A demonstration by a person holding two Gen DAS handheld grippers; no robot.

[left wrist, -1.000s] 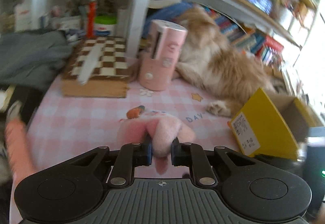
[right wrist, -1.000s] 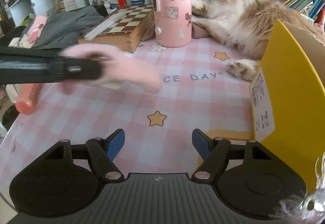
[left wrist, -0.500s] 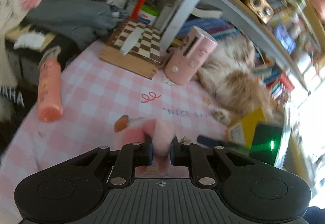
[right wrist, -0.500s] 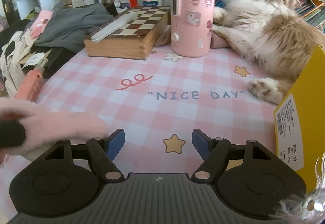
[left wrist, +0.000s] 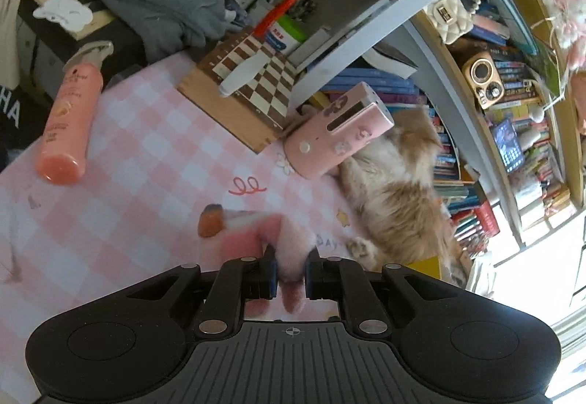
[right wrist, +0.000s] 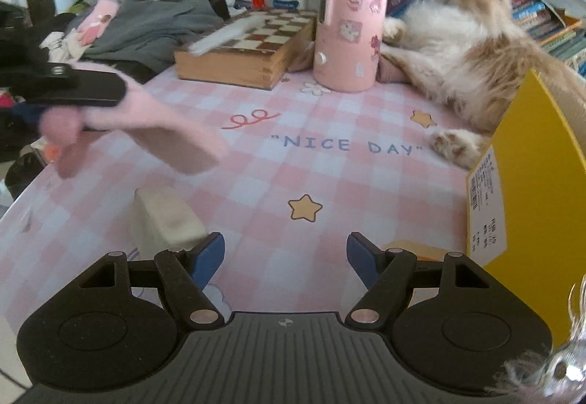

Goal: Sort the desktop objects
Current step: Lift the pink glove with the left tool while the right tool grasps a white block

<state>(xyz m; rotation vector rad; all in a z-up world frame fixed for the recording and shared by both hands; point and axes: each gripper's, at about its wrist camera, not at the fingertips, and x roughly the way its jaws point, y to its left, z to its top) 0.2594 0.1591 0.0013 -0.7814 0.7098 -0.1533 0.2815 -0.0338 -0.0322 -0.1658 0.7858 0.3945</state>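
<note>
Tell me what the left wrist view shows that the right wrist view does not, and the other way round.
Only the left wrist view shows the pink spray bottle lying on the tablecloth, the small retro radio on the bookshelf, and the left gripper closed on the pink fluffy toy.

Only the right wrist view shows the yellow box, the cream block and the right gripper, open and empty.

Both show the chessboard box, the pink cylinder, the cat and the toy.

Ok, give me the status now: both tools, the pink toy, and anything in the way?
Left tool shut on pink toy, held above the table. Right tool open, holding nothing. Cat lying beside yellow box.
</note>
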